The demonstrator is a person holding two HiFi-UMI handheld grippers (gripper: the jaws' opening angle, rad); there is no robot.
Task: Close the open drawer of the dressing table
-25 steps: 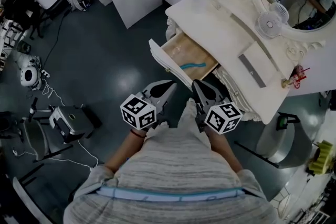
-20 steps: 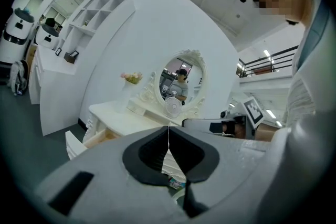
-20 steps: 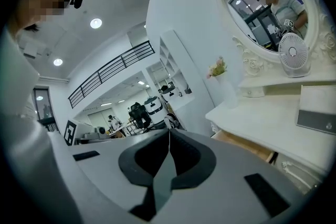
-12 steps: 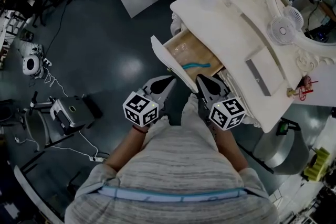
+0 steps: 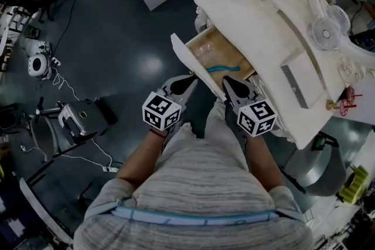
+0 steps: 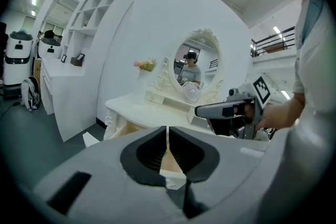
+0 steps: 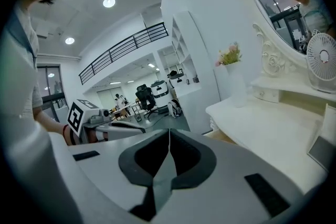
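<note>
2 closed tight, nothing held — left hand-held gripper (image 5: 188, 79) and right hand-held gripper (image 5: 228, 84) hang side by side near the front of the open drawer (image 5: 205, 48), pulled out of the white desk (image 5: 252, 14), blue strip (image 5: 221, 70) inside.

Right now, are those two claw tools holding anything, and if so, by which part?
Nothing is held. The left gripper and the right gripper each have their jaws closed together with nothing between them, near the front panel of the open drawer.

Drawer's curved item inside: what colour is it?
Turquoise; the curved item shows best in the head view.
</note>
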